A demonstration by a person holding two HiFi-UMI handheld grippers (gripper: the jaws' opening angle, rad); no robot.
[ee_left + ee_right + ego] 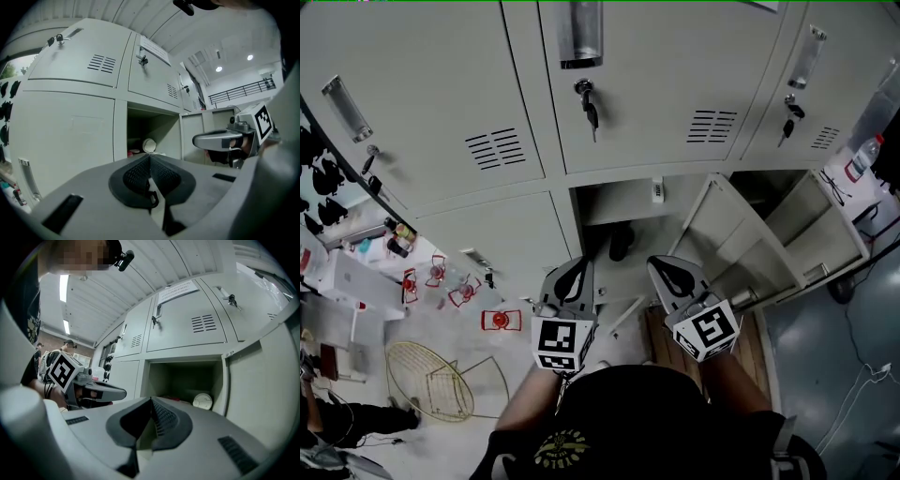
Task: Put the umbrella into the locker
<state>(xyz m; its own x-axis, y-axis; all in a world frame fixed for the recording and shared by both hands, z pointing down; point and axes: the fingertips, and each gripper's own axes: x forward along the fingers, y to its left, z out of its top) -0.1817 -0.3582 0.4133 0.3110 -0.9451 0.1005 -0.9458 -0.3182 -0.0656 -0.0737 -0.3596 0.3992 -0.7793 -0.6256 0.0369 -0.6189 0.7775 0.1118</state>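
Observation:
The lower locker stands open in front of me, its door swung out to the right. A dark object lies inside it; I cannot tell whether it is the umbrella. In the gripper views a white round thing sits on the locker floor. My left gripper and right gripper are held level side by side just short of the opening. Both have their jaws shut with nothing between them. Each shows in the other's view: the right gripper, the left gripper.
Closed lockers with keys in their locks fill the wall above and to the left. Another open door stands further right, with a bottle beyond it. A wire basket and small red objects lie on the floor at left.

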